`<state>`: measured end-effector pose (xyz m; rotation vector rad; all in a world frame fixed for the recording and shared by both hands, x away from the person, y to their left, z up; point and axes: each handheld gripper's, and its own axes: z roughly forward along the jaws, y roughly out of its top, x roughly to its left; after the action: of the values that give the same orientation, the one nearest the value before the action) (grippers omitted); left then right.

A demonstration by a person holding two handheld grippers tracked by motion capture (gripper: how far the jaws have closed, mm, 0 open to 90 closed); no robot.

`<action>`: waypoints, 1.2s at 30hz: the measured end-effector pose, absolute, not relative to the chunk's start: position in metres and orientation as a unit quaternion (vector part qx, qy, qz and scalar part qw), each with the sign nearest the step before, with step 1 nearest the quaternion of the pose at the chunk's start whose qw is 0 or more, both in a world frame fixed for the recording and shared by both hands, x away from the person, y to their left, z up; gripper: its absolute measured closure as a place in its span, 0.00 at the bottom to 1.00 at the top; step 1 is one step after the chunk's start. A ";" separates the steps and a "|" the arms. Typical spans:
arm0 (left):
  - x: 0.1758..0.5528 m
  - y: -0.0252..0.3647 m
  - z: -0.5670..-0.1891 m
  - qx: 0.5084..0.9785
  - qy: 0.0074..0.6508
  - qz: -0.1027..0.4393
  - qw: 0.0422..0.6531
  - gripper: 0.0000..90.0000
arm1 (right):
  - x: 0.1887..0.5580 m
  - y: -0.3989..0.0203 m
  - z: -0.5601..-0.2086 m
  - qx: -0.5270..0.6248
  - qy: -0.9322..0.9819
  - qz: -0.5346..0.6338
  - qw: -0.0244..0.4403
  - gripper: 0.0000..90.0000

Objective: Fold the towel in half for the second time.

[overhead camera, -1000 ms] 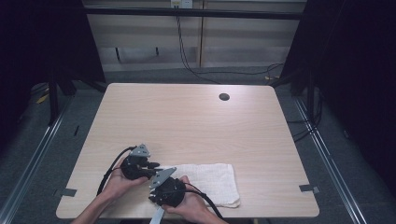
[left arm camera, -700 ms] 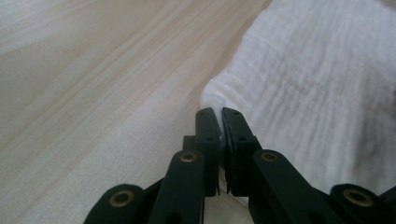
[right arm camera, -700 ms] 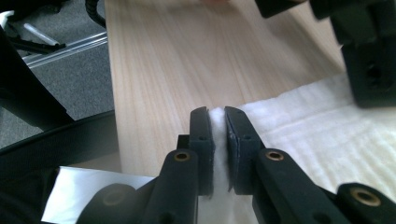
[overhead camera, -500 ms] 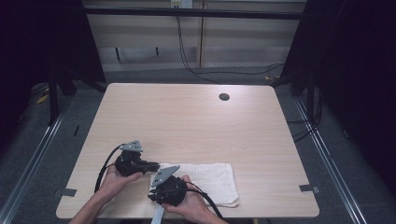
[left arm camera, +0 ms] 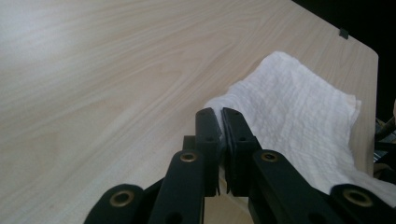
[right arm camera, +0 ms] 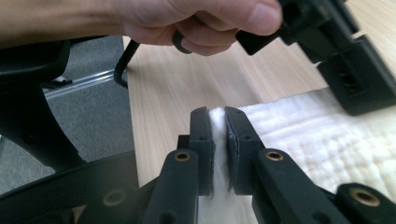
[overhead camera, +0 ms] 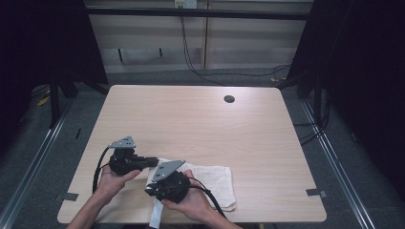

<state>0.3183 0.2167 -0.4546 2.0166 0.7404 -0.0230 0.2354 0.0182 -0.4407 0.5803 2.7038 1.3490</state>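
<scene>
A white towel (overhead camera: 212, 183) lies near the table's front edge. In the left gripper view the towel (left arm camera: 289, 107) spreads to the right, and my left gripper (left arm camera: 220, 119) is shut on its near corner. In the high view that left gripper (overhead camera: 152, 162) points right at the towel's left end. My right gripper (right arm camera: 218, 116) is shut on a fold of the towel (right arm camera: 308, 135), which shows white between the jaws. In the high view the right gripper (overhead camera: 152, 190) sits over the towel's left front part, and a strip of cloth (overhead camera: 155, 217) hangs below it.
The pale wooden table (overhead camera: 191, 124) has a dark round hole (overhead camera: 229, 99) at the back right. A black cable (overhead camera: 98, 169) loops from the left gripper. In the right gripper view the left hand (right arm camera: 187, 23) and left gripper's body (right arm camera: 350, 65) hang just above the towel.
The left gripper has drawn back to the left and risen a little with the towel's corner. The right gripper has risen slightly with its fold.
</scene>
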 end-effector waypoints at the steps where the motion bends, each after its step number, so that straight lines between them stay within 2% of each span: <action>1: 0.319 0.218 -0.453 0.824 0.302 -0.010 0.479 0.96 | 0.235 0.020 -0.439 0.183 0.880 0.437 0.035 0.92; 18: 0.322 0.246 -0.426 0.796 0.322 0.009 0.512 0.96 | 0.243 0.035 -0.403 0.188 0.837 0.512 0.040 0.93; 21: 0.323 0.246 -0.426 0.799 0.322 0.011 0.507 0.96 | 0.243 0.035 -0.405 0.188 0.840 0.508 0.041 0.93; 27: 0.325 0.229 -0.436 0.821 0.309 0.003 0.480 0.96 | 0.239 0.028 -0.425 0.202 0.840 0.502 0.037 0.93; 36: 0.333 0.201 -0.435 0.836 0.289 -0.007 0.467 0.96 | 0.236 -0.004 -0.426 0.226 0.824 0.517 0.043 0.93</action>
<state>0.3325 0.2012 -0.4347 2.0505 0.7094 -0.0171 0.2358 -0.0036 -0.4263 0.6898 2.5212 1.5818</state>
